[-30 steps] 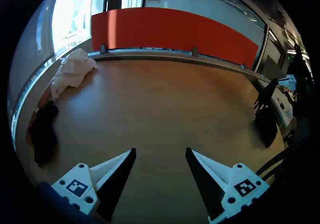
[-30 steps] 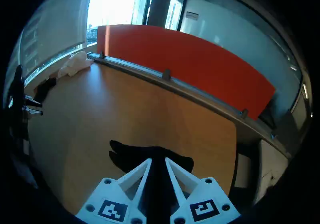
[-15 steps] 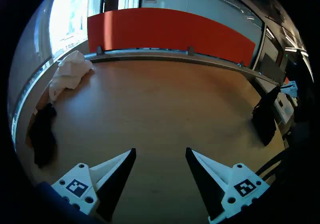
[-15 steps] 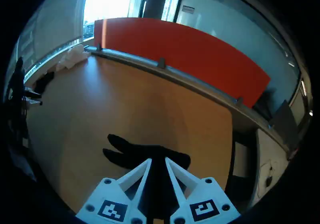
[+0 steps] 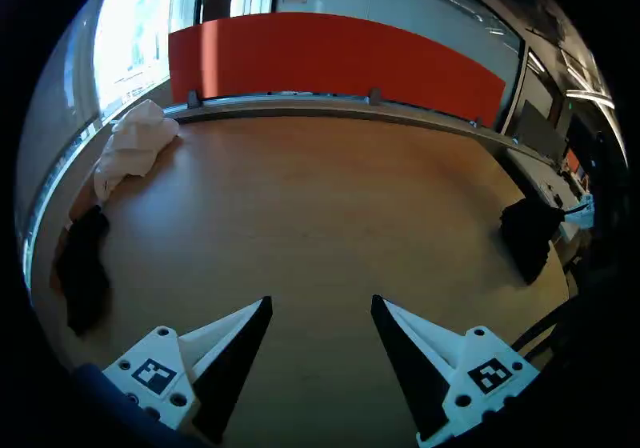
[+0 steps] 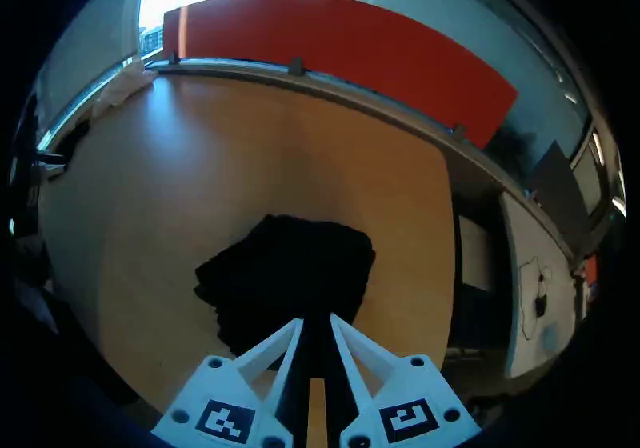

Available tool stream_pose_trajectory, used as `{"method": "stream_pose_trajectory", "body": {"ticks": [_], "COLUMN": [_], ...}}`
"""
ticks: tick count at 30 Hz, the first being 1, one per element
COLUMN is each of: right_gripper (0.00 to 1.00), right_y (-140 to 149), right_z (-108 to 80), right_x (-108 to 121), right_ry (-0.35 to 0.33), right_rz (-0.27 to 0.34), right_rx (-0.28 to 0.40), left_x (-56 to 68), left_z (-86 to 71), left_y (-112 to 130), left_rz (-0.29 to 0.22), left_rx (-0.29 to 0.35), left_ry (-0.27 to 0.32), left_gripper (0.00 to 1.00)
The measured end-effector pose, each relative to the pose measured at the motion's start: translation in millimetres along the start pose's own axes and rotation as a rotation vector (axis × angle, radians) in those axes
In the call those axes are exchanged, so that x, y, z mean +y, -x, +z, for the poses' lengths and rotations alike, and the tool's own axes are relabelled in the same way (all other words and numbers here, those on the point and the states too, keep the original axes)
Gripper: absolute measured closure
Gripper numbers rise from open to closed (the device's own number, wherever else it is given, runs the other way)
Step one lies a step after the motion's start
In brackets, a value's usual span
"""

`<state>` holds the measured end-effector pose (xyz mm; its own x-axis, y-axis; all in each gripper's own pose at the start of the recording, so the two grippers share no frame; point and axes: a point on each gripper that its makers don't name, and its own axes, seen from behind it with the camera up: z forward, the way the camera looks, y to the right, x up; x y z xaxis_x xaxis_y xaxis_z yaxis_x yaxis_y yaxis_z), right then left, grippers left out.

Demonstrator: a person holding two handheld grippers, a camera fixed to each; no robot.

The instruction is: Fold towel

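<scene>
Towel: we see the black fabric towel lying bunched on the light brown wooden tabletop, near its right end.
Right gripper: the right gripper has its fingers set narrow, and we see them pinching the towel's near edge.
Left gripper: the left gripper is spread wide over bare wood, holding nothing.
Far left corner: we see a crumpled white cloth by the long orange partition panel, and a dark cloth nearer, at the table's left edge.
</scene>
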<state>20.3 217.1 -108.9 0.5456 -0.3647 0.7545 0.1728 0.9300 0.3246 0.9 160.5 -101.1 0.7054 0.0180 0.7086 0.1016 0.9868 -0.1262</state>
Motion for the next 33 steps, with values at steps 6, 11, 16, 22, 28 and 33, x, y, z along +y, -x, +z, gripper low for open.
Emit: {"method": "stream_pose_trajectory", "body": {"ticks": [6,11,16,22,28,33], "right_gripper": [0.93,0.93,0.93,0.93,0.93,0.93], "right_y": [22,48,69,84,90,92], "right_z": [5.7,15.1,30.0,45.0,54.5,59.9], "right_x": [6,9,9,7,11,13], "right_ry": [0.026,0.041,0.047,0.052,0.073,0.083], "right_rz": [0.025,0.051,0.096,0.134,0.156,0.181], "right_rx": [-0.038,-0.081,-0.12,-0.145,-0.154,-0.16], "left_x": [1.8,0.3,-3.1,-6.7,-7.5,-8.1], "left_z": [-1.4,-2.2,-4.8,-7.3,-8.2,-8.6], "left_y": [0,2,5,6,7,8], "left_rz": [0.008,0.009,0.011,0.014,0.01,0.013], "left_rx": [0.002,0.0,-0.003,-0.003,-0.004,-0.005], "left_ry": [0.003,-0.001,-0.009,-0.021,-0.026,-0.028], "left_gripper": [0.08,0.08,0.08,0.08,0.08,0.08]}}
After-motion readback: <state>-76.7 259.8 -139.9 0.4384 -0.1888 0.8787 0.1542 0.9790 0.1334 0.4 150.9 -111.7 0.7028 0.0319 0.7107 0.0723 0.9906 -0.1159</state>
